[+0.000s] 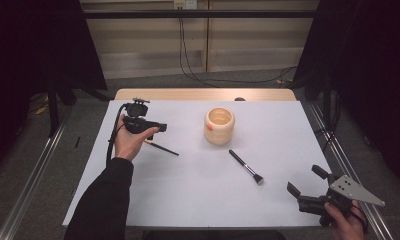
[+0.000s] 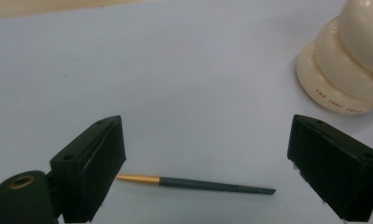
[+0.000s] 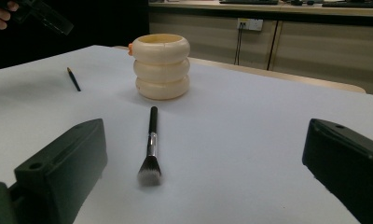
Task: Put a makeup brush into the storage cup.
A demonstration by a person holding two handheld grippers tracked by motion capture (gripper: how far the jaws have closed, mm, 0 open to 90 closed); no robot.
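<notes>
Your left gripper [image 1: 160, 127] hovers over the pencil [image 2: 196, 183], jaws spread wide and gripping nothing, lined up to straddle it where it lies flat at the table's [image 1: 188, 200] left. Your right gripper [image 1: 308, 182], also released, waits near right, facing the brush [image 3: 150, 149] and the cup [image 3: 161, 65].

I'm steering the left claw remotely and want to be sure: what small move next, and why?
Probably lower the left claw over the pencil and close. Its jaws stand open above the pencil, which lies flat on the table, untouched.
</notes>
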